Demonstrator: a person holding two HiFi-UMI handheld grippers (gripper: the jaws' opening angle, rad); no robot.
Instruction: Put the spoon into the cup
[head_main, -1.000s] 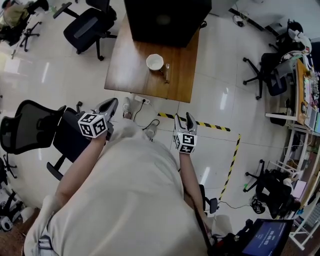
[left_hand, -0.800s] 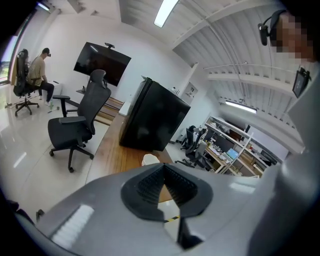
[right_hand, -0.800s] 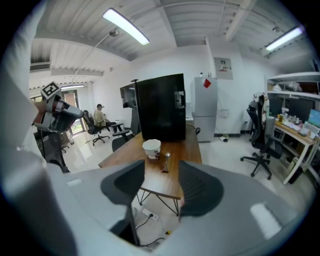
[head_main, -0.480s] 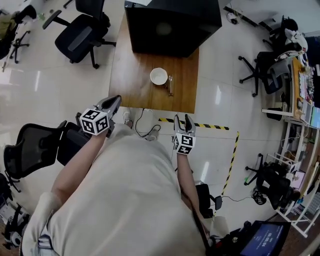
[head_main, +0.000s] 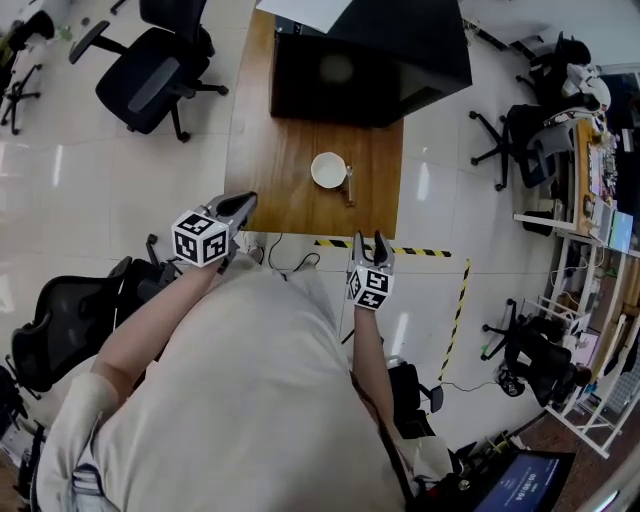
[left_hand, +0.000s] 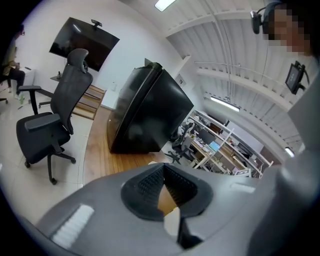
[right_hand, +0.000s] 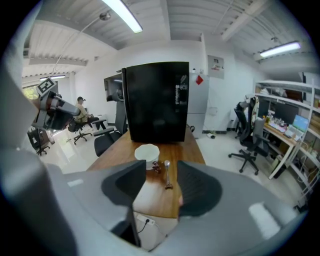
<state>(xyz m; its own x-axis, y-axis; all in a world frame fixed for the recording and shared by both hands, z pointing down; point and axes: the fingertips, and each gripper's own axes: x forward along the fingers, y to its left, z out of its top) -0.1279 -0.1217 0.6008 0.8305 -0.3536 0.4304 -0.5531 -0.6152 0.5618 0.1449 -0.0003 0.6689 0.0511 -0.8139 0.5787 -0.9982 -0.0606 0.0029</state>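
On the wooden table (head_main: 290, 150) stands a white cup (head_main: 328, 169), and a metal spoon (head_main: 349, 186) lies just right of it, handle toward me. Through the right gripper view the cup (right_hand: 147, 151) and spoon (right_hand: 167, 174) appear far off, beyond the jaws. My right gripper (head_main: 368, 239) hangs over the floor short of the table's near edge; its jaws are open, have just been closing a little, and hold nothing. At the table's near left corner my left gripper (head_main: 243, 203) has its pads (left_hand: 150, 187) meeting at the tips, empty.
A large black box (head_main: 365, 60) fills the far end of the table. Office chairs stand at the left (head_main: 150, 65) and lower left (head_main: 60, 320). Yellow-black floor tape (head_main: 430, 251) and cables (head_main: 275, 250) lie below the near edge. Desks and chairs crowd the right side (head_main: 545, 130).
The person has stepped toward the table, which now sits closer and lower in the head view. Both grippers have advanced to its near edge, the left one reaching the corner.
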